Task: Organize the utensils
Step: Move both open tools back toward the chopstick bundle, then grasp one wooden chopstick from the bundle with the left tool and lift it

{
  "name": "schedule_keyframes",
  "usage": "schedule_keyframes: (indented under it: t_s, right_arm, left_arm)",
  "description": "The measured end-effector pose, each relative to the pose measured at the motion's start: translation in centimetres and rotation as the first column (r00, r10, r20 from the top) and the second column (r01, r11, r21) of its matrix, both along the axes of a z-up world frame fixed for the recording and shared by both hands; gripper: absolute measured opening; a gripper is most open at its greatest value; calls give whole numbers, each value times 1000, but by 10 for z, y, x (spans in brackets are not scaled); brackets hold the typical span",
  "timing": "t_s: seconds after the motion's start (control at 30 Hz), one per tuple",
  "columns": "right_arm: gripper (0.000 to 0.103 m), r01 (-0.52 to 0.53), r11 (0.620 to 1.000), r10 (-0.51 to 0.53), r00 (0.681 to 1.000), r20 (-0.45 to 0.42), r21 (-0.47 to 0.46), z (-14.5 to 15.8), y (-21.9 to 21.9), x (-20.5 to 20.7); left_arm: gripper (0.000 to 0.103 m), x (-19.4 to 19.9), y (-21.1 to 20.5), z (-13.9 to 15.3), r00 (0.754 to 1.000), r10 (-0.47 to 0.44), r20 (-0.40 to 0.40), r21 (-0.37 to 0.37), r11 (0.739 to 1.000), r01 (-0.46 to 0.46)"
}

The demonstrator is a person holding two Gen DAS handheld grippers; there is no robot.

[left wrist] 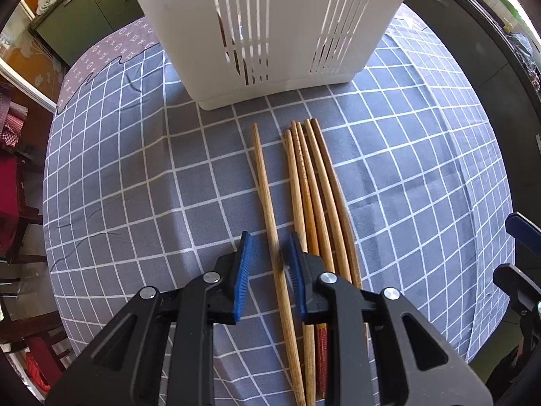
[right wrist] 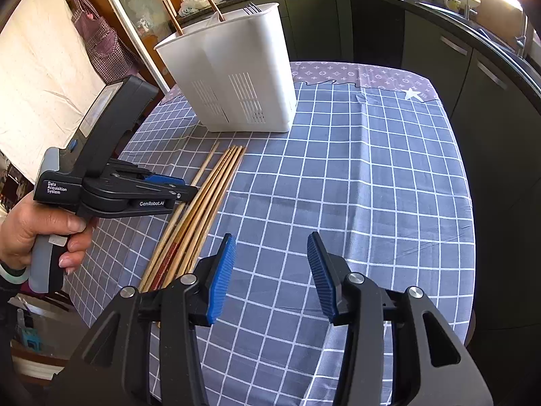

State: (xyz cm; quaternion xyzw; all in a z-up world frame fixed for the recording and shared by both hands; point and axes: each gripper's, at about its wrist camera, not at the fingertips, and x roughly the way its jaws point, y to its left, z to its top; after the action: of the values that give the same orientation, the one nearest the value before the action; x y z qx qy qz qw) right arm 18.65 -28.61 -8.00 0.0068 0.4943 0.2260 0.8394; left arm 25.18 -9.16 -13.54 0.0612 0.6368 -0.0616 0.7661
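Chopstick (left wrist: 267, 203) at 12 o'clock of my left claw (left wrist: 268, 264) looks light, stiff, slick, so I'd pinch mid-length; pads straddle it without clear contact, right claw (right wrist: 272, 270) open, empty.

Your two wrist cams, close over the table

Left looks straight down, right slants forward; both share the chopsticks (left wrist: 306, 186) (right wrist: 209, 196) and white utensil holder (left wrist: 270, 34) (right wrist: 230, 77).

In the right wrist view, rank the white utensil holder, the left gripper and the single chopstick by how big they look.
1. White utensil holder.
2. Left gripper, though nearness to the camera inflates it, so the ranking against the holder is unsure.
3. Single chopstick, thinnest by far.
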Motion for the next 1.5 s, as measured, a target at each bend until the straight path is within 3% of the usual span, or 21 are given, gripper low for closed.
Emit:
schedule_keyframes:
  t_s: [0.1,0.33,0.73,0.93,1.23,1.37,1.5]
  right_arm:
    - [45,1,1000,-1,1000,-1,-2,0,-1,0]
    - [45,5,1000,-5,1000,-7,3,-2,-3,0]
    - [45,2,1000,-2,1000,0,-3,4,-1,-5]
    - [45,0,1000,0,1000,-9,-23,2,4,-3]
    - [44,-7,999,3,994,-109,-36,-15,22,21]
    - [34,-27,999,23,985,-170,-22,-24,44,35]
    - [31,-35,998,23,979,-204,-54,-35,68,50]
  left_arm:
    - [8,1,-5,-1,1000,-11,-6,10,1000,11]
    - [6,-2,-8,7,1000,-13,21,8,1000,13]
    - [6,-35,18,98,974,-25,227,-58,998,39]
    - [6,-67,35,126,955,-30,295,-83,995,57]
    - [6,-98,51,137,934,-41,354,-95,992,79]
    - [6,-107,53,140,925,-55,376,-98,990,98]
    - [6,-112,56,140,920,-64,387,-104,988,113]
